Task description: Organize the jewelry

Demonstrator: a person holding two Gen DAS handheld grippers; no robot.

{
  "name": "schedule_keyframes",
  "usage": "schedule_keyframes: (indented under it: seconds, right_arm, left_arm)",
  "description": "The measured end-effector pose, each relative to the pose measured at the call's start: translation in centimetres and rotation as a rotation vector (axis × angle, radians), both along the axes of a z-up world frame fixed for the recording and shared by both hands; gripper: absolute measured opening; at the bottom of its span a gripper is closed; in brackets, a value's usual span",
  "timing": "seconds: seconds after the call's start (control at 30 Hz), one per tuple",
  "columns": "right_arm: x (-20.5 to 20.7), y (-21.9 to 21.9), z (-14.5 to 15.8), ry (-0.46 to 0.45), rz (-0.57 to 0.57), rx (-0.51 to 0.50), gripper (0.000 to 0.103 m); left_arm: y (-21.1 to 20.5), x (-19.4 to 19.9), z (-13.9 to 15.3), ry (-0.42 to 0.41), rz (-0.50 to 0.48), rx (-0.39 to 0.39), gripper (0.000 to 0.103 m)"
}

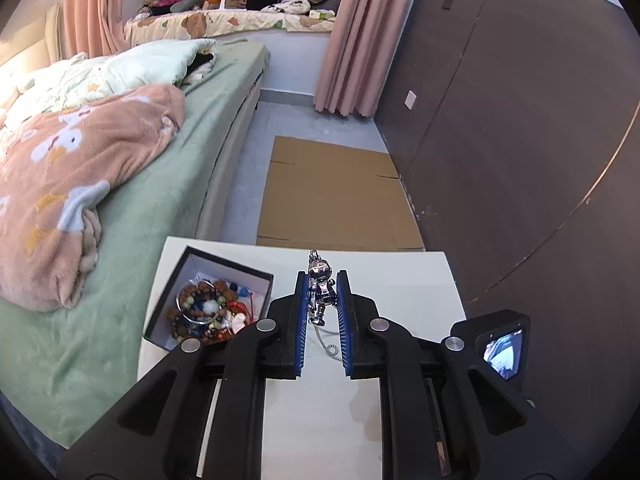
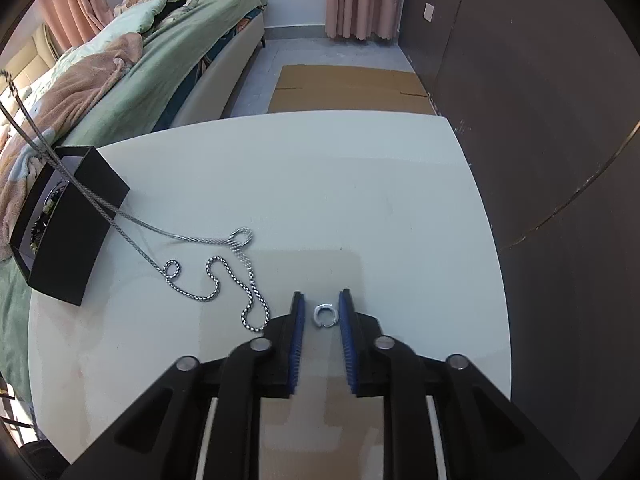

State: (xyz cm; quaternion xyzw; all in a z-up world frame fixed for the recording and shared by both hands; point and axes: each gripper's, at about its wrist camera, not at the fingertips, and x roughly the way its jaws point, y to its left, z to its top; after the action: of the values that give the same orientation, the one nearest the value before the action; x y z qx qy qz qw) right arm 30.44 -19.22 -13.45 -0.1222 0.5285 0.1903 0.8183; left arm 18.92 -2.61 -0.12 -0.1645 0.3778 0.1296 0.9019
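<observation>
My left gripper [image 1: 322, 280] is shut on a shiny silver figure pendant [image 1: 320, 290] and holds it above the white table [image 1: 408, 280]; its silver chain [image 1: 326, 342] hangs down behind it. In the right wrist view that chain [image 2: 216, 276] rises taut to the upper left while its other end lies coiled on the table. A black box [image 1: 200, 264] holding beaded jewelry [image 1: 208, 312] sits at the table's left edge; it also shows in the right wrist view [image 2: 76, 232]. My right gripper [image 2: 322, 300] is open, its pads on either side of a small silver ring [image 2: 325, 315] lying on the table.
A bed [image 1: 132, 216] with green sheet and pink blanket runs along the left of the table. Flat cardboard [image 1: 332, 196] lies on the floor beyond the table. A dark panelled wall [image 1: 520, 140] stands on the right.
</observation>
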Motion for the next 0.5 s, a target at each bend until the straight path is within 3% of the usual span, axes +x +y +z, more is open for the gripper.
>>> schedule_keyframes:
  seconds: [0.3,0.33,0.37,0.4,0.5]
  right_arm:
    - [-0.2,-1.4,2.6,-0.004,-0.020,0.082,0.012]
    - [-0.4,-1.6,3.2,-0.015,-0.023,0.091,0.012]
    - [-0.6,-1.8,3.9,-0.030,-0.024,0.100,0.012]
    - [-0.7,-1.8,4.4,-0.036,-0.024,0.111,0.012]
    - [-1.3,-2.3,5.9,-0.055,-0.026,0.154,0.012]
  left_arm:
    - [0.5,-0.6,5.5,-0.059,-0.007,0.070,0.014]
    - [0.6,-0.7,6.2,-0.067,-0.009,0.080,0.013]
    - [0.6,-0.8,7.0,-0.077,-0.011,0.090,0.004]
    - [0.6,-1.0,7.9,-0.087,-0.012,0.100,0.001]
    - [0.7,-1.8,10.7,-0.130,-0.010,0.136,0.001]
